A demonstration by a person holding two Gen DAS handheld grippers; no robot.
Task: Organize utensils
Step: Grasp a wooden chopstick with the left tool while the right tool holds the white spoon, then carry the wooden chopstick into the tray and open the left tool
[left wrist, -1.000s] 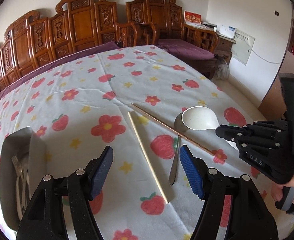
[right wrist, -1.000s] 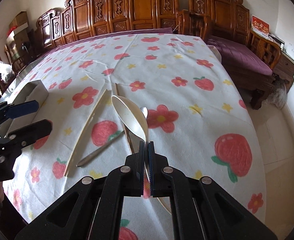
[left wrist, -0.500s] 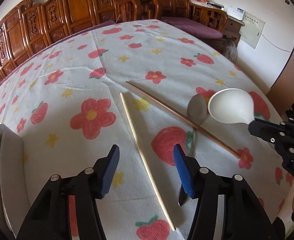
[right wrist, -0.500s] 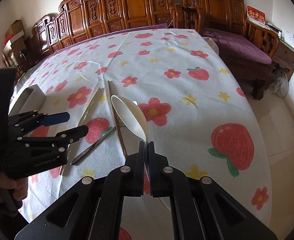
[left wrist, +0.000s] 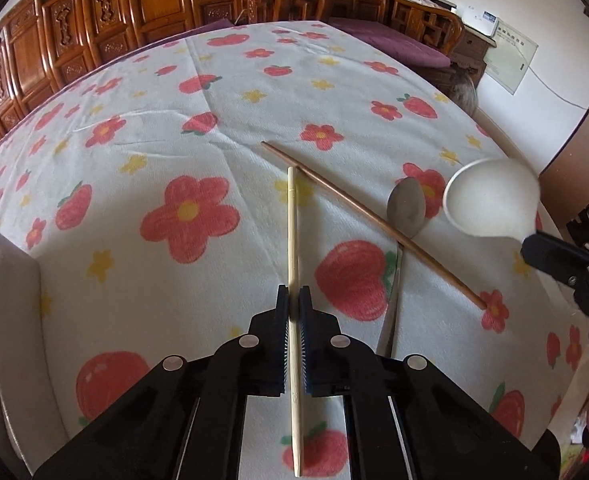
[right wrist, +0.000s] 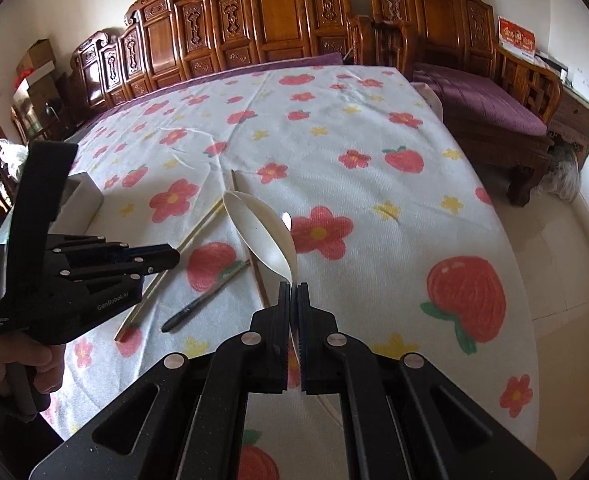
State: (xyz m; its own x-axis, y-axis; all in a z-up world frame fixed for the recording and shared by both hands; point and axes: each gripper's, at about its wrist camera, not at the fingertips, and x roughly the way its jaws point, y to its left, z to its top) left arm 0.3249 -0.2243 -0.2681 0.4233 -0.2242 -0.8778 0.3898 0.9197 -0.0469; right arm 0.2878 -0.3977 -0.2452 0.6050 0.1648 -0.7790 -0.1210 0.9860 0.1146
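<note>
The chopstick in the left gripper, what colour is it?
Pale bamboo tan chopstick, clearest in the left wrist view.

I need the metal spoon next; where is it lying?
In the left wrist view the metal spoon lies right of centre on the tablecloth, its handle under the dark chopstick.

The left wrist view looks steeply down along its black two-finger gripper, close over the surface covered in a white cloth printed with red flowers and strawberries, facing the carved wooden benches. The right wrist view looks down along its own black gripper from the neighbouring side, equally close. Both share the pale bamboo chopstick, the white plastic ladle and the opposite gripper.
</note>
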